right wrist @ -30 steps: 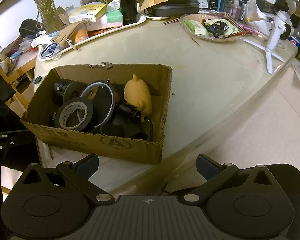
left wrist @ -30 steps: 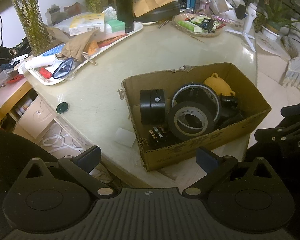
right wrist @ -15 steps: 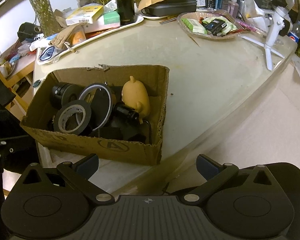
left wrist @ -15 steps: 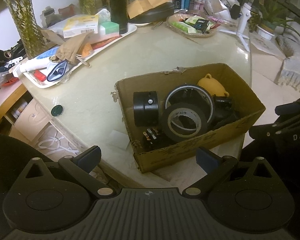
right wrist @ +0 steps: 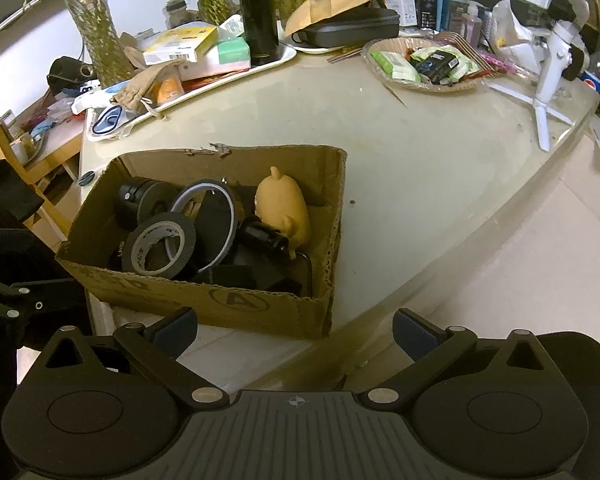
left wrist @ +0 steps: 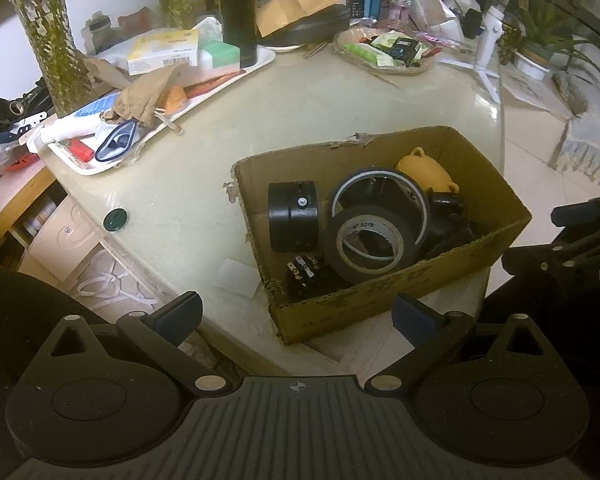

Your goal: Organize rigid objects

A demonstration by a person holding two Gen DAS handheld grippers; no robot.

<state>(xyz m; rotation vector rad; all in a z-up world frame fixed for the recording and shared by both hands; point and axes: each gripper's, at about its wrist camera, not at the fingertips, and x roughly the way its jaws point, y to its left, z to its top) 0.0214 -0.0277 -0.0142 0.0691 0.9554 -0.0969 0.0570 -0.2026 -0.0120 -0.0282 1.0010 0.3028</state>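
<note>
Cluttered pale tabletop (right wrist: 420, 184) fills both views, with an open cardboard box (left wrist: 380, 304) sitting at its near edge as the landmark for everything else; nearest the cameras, the left gripper (left wrist: 296, 318) hangs just short of the box's front wall with its 2 fingers spread wide and nothing between them; the right gripper (right wrist: 294, 330) hovers likewise in front of the box (right wrist: 236, 300), fingers parted and empty. Inside the box, a small black part with metal contacts (left wrist: 302, 274) lies in the front corner; a black tape roll (left wrist: 366, 244) leans just behind it, touching a larger black ring with a pale rim (left wrist: 380, 196); a black cylinder (left wrist: 293, 216) stands at the box's left side; a tan animal-shaped figure (right wrist: 284, 210) rests against the far right of the box, with dark parts below it that cannot be told apart. Left of the box, a small white card (left wrist: 238, 278) and a dark green round cap (left wrist: 115, 219) lie on the table. Beyond the box, a white tray (left wrist: 256, 66) carries boxes, a brown paper bag and a tall black flask (left wrist: 239, 12); a shallow basket of packets (right wrist: 424, 66) sits farther back, and a white tripod stand (right wrist: 548, 80) rises to its right.
</note>
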